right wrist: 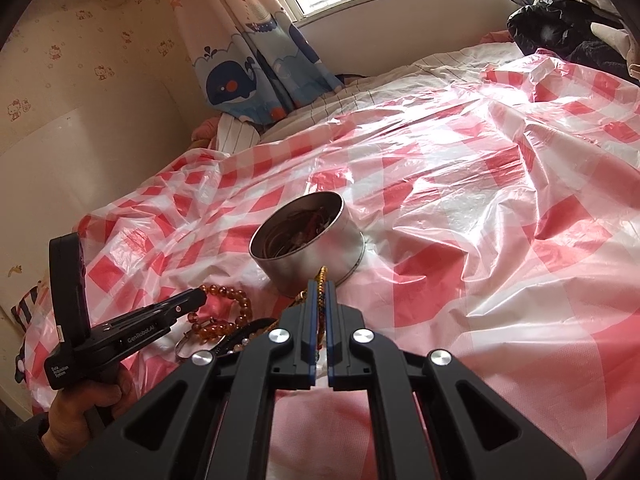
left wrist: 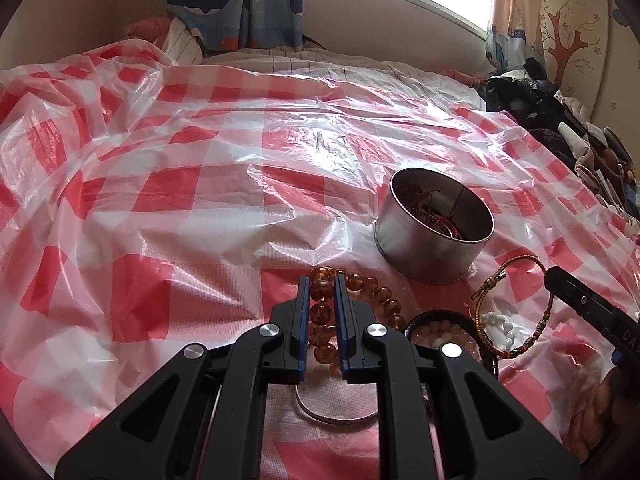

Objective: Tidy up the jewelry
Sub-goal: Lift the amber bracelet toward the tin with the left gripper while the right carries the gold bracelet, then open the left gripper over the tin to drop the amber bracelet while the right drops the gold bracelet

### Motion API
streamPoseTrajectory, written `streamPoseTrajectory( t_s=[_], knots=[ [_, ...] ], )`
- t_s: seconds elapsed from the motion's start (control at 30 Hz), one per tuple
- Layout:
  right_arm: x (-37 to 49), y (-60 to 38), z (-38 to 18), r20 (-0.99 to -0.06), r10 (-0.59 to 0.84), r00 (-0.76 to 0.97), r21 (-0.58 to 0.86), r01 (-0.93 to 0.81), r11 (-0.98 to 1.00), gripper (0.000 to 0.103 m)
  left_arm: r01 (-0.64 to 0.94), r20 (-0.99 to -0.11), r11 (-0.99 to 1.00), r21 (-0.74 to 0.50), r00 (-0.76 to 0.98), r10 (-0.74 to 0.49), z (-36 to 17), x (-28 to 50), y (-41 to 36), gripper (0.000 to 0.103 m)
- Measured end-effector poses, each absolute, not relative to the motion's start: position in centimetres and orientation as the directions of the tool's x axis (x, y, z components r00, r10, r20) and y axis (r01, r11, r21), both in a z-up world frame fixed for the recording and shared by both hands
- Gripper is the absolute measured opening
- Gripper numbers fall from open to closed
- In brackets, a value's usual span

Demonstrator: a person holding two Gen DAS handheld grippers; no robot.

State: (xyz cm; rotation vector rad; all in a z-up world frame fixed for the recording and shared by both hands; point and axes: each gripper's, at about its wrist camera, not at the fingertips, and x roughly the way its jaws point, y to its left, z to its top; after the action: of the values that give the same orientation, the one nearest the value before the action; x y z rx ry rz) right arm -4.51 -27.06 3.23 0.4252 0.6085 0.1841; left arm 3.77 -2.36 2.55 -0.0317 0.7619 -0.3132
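My left gripper [left wrist: 322, 285] is shut on an amber bead bracelet [left wrist: 362, 284], whose beads show between the blue pads and curl off to the right on the checked sheet. In the right wrist view the same bracelet [right wrist: 236, 300] lies under the left gripper [right wrist: 198, 300]. My right gripper [right wrist: 320, 285] is shut on a gold and red woven cord bracelet [right wrist: 321, 274]. The left wrist view shows its loop [left wrist: 510, 312] reaching the right gripper [left wrist: 556, 278]. A round metal tin [left wrist: 424, 248] [right wrist: 316, 256] with red cords inside stands just beyond both.
A pink bead bracelet [left wrist: 440, 332], white beads [left wrist: 498, 326] and a silver bangle [left wrist: 336, 418] [right wrist: 182, 350] lie near the grippers. The red and white plastic sheet [left wrist: 180, 184] covers the bed. Dark clothes [left wrist: 532, 108] are piled at the far right. A hand [right wrist: 86, 400] holds the left gripper.
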Motion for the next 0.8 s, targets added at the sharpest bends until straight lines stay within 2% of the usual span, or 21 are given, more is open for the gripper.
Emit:
streamPoseTrajectory(
  t_s=[0.27,0.8],
  knots=[
    [-5.1,-26.4,4.4,-0.471,0.306,0.828,0.420,-0.095,0.902,0.004,0.302,-0.636,0.949,-0.094,0.714,-0.291,3.7,2.7,-3.4,0.011],
    [-5.2,-26.5,7.0,-0.404,0.340,0.849,0.438,-0.147,0.887,0.004,0.394,-0.521,0.907,-0.148,0.748,-0.411,9.4,0.1,-4.7,0.011]
  ],
)
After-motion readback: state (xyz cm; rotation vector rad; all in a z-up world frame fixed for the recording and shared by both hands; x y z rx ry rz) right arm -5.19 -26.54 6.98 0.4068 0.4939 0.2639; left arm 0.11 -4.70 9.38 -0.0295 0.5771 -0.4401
